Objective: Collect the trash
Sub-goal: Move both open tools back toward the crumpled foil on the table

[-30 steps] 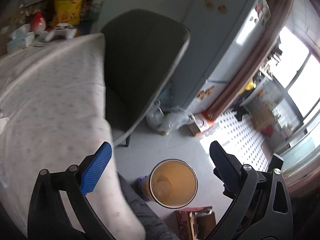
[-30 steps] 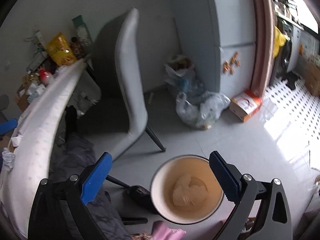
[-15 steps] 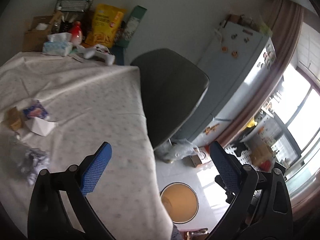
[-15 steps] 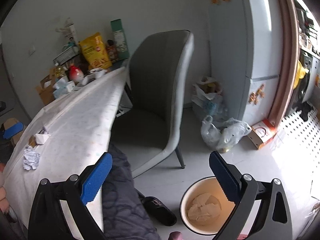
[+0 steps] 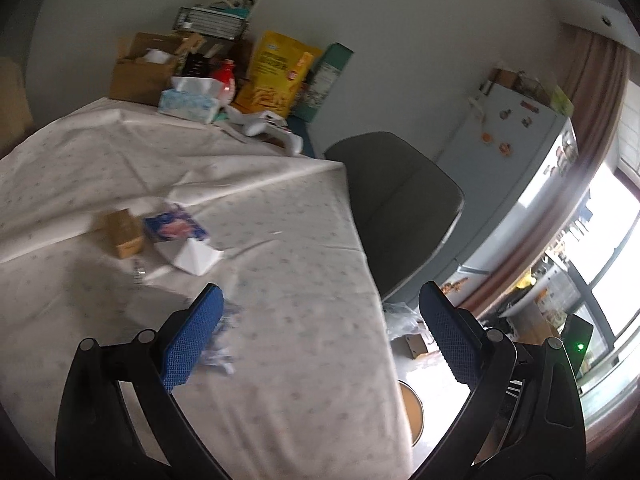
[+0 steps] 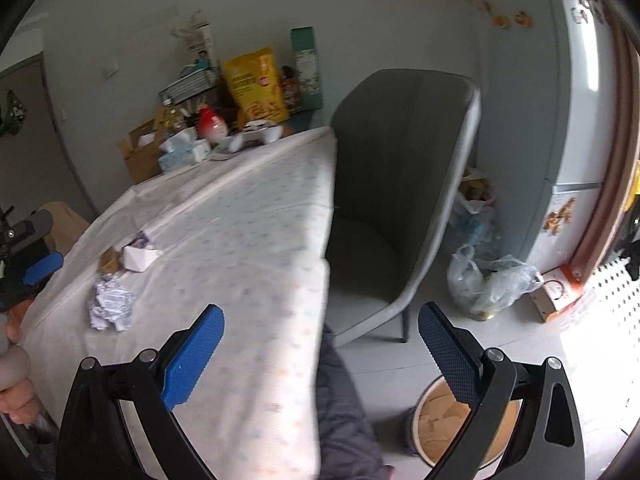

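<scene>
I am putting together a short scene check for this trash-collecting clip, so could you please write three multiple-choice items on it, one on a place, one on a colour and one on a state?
1. Where is the crumpled paper ball?
A. on the tablecloth
B. on the chair seat
C. in the bin

2. What colour are the gripper finger pads?
A. red
B. blue
C. green

3. What state is the right gripper in?
A. shut on a paper ball
B. shut and empty
C. open and empty

Answers:
1 A: the right wrist view shows it lying on the cloth, near the small white box.
2 B: both pads on each gripper are blue in both views.
3 C: its jaws stand wide apart with nothing between them, as do those of the left gripper.
</scene>
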{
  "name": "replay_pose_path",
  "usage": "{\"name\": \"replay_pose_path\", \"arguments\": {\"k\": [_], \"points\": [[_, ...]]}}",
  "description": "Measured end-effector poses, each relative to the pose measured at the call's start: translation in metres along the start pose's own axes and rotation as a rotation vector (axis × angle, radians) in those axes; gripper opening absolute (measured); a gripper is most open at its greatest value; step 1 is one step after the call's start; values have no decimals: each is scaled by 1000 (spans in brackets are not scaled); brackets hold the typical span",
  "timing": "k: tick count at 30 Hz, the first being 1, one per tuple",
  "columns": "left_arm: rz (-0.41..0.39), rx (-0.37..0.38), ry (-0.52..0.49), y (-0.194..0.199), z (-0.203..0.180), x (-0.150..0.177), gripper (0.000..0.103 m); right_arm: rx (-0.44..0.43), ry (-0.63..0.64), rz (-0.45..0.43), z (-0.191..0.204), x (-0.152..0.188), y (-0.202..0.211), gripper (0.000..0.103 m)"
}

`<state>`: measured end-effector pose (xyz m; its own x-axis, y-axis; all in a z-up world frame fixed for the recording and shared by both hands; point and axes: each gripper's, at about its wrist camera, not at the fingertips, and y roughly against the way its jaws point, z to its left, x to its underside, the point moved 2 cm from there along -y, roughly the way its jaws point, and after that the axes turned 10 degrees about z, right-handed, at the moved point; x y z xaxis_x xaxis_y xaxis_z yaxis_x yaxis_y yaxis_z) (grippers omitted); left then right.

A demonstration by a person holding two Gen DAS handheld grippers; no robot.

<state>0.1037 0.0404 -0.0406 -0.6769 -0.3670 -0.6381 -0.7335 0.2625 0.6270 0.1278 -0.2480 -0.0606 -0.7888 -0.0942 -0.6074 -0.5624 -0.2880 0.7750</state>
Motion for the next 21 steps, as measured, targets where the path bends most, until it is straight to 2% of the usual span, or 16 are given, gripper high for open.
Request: {"name": "replay_pose_path", "arguments": {"k": [11, 21], "points": [[-47, -55, 87, 29, 64, 6, 97, -107, 148, 43, 75, 4, -25, 95], [-78, -101, 174, 48, 117, 9, 97, -212, 204, 131, 123, 7, -51, 80]]}}
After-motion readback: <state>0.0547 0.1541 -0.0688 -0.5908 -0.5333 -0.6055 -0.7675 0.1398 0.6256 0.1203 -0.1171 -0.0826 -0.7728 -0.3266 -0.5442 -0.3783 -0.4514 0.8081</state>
